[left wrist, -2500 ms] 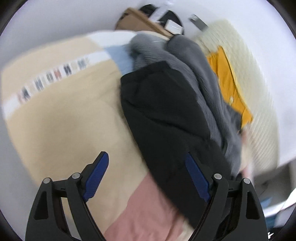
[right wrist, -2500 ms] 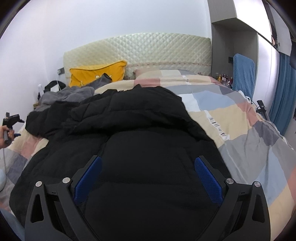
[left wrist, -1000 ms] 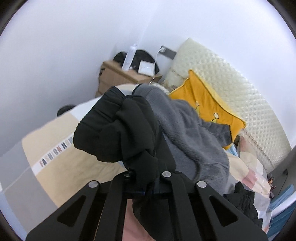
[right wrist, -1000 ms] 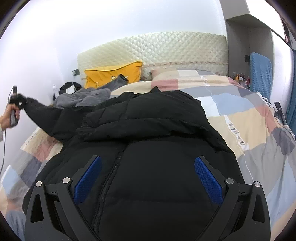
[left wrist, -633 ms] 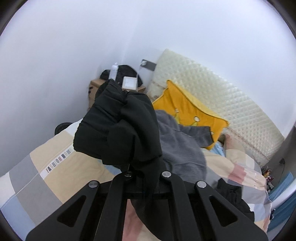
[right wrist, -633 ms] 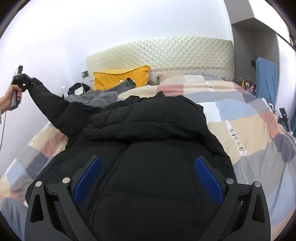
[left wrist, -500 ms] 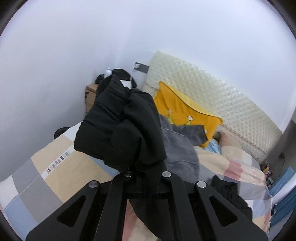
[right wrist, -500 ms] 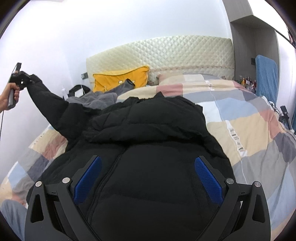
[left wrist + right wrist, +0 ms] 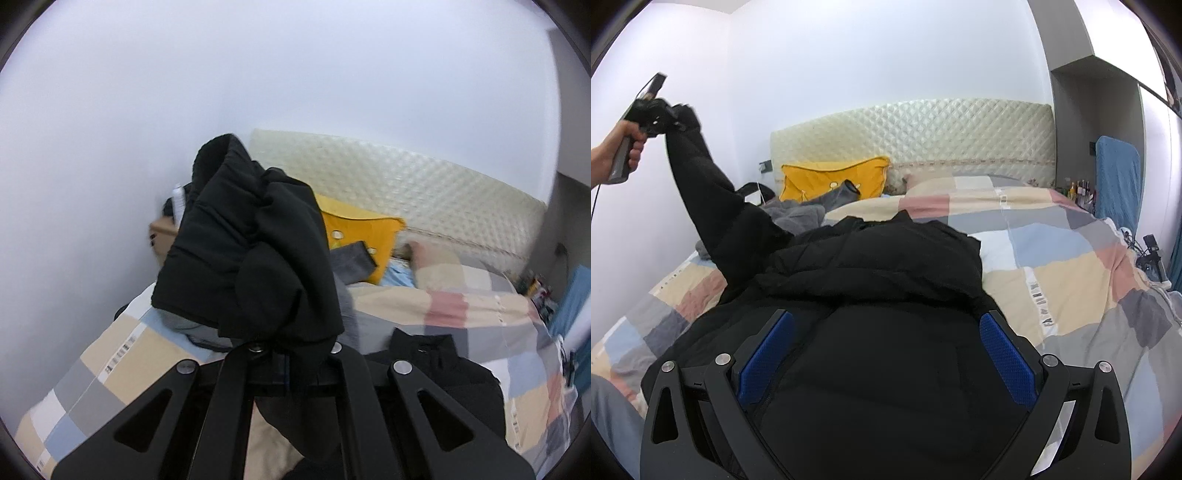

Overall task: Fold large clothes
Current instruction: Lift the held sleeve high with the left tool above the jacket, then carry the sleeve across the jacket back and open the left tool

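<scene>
Black jacket (image 9: 871,295) is lying lengthwise toward the headboard (image 9: 923,129), its sleeve (image 9: 713,192) slanting up, pinched by the left gripper (image 9: 670,114); the right gripper (image 9: 886,354) is hovering agape.

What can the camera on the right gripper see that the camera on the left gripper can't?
Only the right view shows the hand holding the left gripper, the whole black jacket spread on the bed, and the open right gripper.

Only the left view shows the sleeve bunched close up and the bottle behind it.

Both show the yellow pillow, the headboard and the gray garment.
</scene>
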The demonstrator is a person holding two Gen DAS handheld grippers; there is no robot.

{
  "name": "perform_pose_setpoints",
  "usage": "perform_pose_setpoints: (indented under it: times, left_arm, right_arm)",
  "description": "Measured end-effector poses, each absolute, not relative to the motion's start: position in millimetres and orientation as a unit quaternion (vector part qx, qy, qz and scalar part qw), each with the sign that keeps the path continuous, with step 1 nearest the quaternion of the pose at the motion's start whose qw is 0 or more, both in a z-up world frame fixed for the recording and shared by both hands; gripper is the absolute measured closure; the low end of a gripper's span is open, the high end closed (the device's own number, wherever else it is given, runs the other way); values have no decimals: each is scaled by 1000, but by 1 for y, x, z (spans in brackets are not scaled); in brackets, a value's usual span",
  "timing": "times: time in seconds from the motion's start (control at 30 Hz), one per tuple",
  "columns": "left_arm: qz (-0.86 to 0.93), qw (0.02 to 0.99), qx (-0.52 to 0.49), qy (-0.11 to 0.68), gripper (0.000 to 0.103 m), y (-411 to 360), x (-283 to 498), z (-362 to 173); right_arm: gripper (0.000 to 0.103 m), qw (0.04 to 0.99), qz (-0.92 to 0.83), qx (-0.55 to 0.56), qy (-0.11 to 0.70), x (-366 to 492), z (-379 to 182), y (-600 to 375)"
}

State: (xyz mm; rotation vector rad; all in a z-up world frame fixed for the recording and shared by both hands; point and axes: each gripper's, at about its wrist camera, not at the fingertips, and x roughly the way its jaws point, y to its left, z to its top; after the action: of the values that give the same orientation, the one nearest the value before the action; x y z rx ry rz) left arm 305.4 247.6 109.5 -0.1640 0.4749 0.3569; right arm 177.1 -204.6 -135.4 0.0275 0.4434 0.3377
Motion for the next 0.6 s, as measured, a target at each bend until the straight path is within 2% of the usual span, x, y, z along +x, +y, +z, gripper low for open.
perform_pose_setpoints:
  times: [0.23,0.6]
  left_arm:
    - [128,965,-45,226,101,166,317,106]
    - [18,970,22,242,101,20,351,68]
  right_arm:
    - [2,973,140,-36,181,148,-126,-215]
    - [1,971,155,6,182,142,-119,-247]
